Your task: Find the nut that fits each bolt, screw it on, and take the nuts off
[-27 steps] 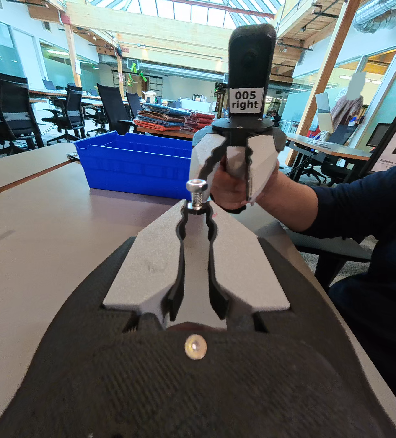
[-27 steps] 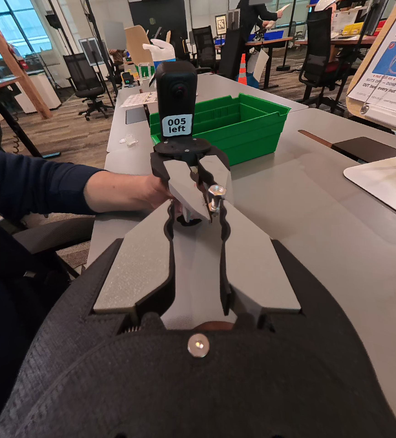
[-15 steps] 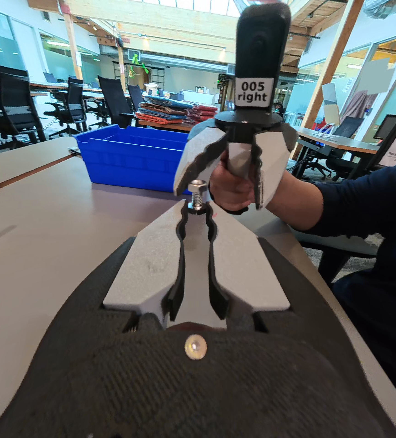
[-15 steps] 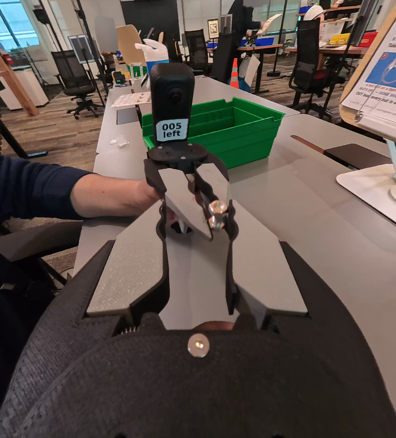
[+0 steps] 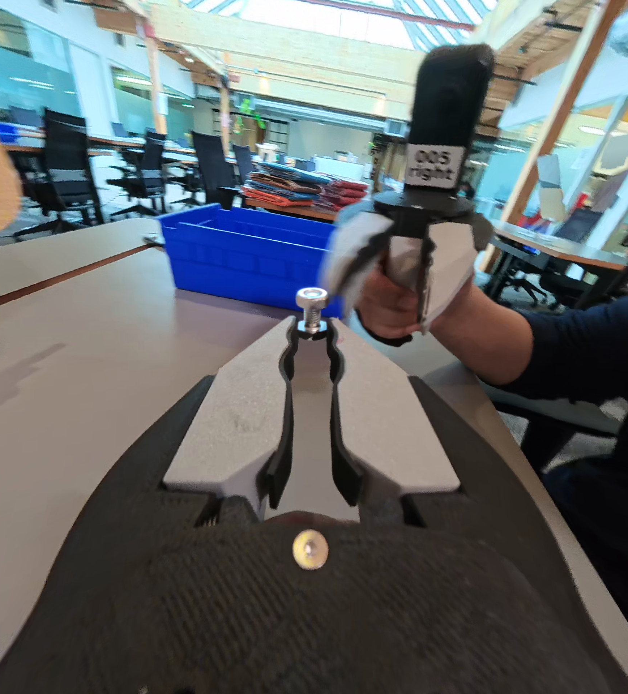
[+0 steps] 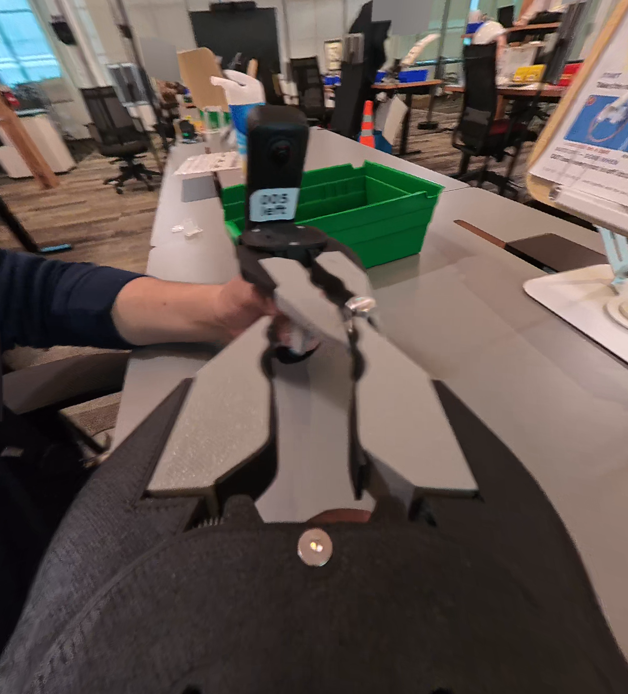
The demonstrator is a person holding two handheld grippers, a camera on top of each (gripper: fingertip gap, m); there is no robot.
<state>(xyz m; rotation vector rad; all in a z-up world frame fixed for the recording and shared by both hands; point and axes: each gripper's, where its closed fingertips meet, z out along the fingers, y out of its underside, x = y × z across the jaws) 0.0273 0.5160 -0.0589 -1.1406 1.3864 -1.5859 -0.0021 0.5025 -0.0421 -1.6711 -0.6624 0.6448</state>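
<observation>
My left gripper (image 5: 310,334) is shut on a hex nut (image 5: 310,329) at its fingertips. A silver bolt (image 5: 311,300) stands upright through the nut, head up. My right gripper (image 5: 380,306) is open and empty, held by a hand just right of the bolt and apart from it. In the right wrist view my right gripper (image 6: 310,336) has its jaws spread, and the bolt (image 6: 359,304) in the left gripper (image 6: 355,315) sits close to the tip of its right finger. The picture is blurred there.
A blue bin (image 5: 248,263) stands behind the bolt on the grey table (image 5: 117,338). A green bin (image 6: 361,221) stands behind the left gripper. A stand with a printed sheet (image 6: 605,150) on a white base (image 6: 567,300) is at the right. The tips of both grippers are at nearly the same place.
The right gripper, which was at the bolt's head, has opened and pulled away to the right. The left gripper still holds the nut and bolt and has swung a little.
</observation>
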